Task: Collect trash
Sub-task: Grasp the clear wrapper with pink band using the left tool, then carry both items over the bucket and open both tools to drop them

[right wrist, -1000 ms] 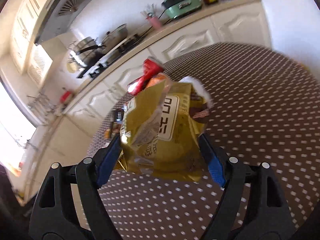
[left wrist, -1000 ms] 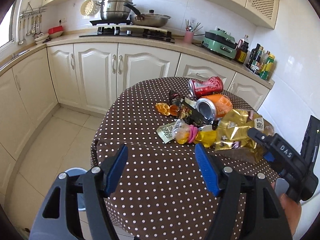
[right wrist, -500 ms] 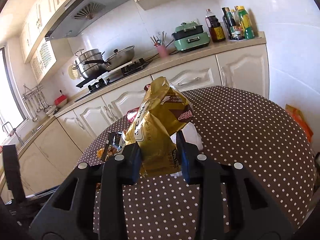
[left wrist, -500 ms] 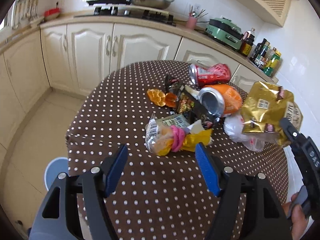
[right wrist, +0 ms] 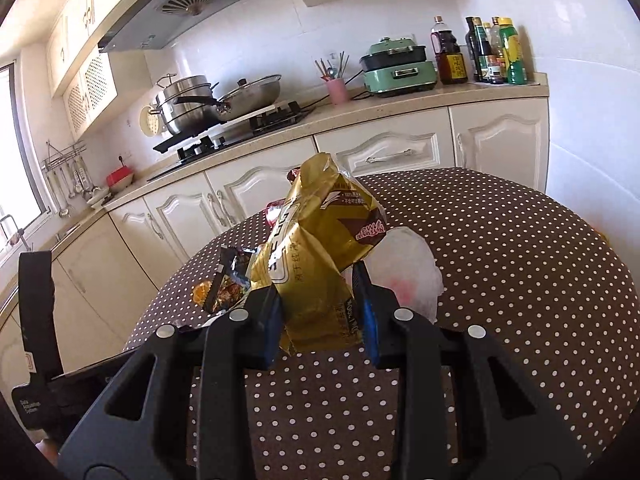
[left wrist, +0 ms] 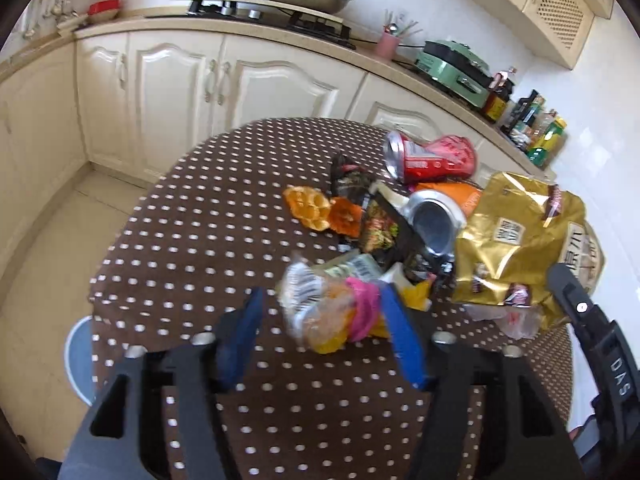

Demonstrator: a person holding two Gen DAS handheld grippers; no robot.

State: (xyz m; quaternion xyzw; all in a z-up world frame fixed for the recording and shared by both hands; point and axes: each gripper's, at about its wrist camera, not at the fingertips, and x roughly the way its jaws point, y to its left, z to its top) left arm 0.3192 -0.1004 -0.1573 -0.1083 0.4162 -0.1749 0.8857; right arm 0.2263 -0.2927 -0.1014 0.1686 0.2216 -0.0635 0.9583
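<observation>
My right gripper [right wrist: 320,312] is shut on a gold snack bag [right wrist: 316,248] and holds it above the polka-dot table [right wrist: 520,280]; the bag also shows at the right of the left wrist view [left wrist: 516,240]. My left gripper [left wrist: 320,328] is open, its blue pads either side of a clear wrapper with yellow and pink bits [left wrist: 332,308]. Behind it lie a dark wrapper [left wrist: 376,228], orange snack pieces [left wrist: 312,206], a silver-ended orange can [left wrist: 436,220] and a red can [left wrist: 432,158], both on their sides.
A white plastic bag [right wrist: 404,276] lies on the table beside the gold bag. A blue round bin [left wrist: 80,352] stands on the floor left of the table. Kitchen cabinets and a counter with a stove, pots and bottles [right wrist: 492,52] run behind.
My left gripper has moved forward so the clear wrapper now sits between its open pads. My right gripper still holds the gold bag, lifted and nearly unmoved.
</observation>
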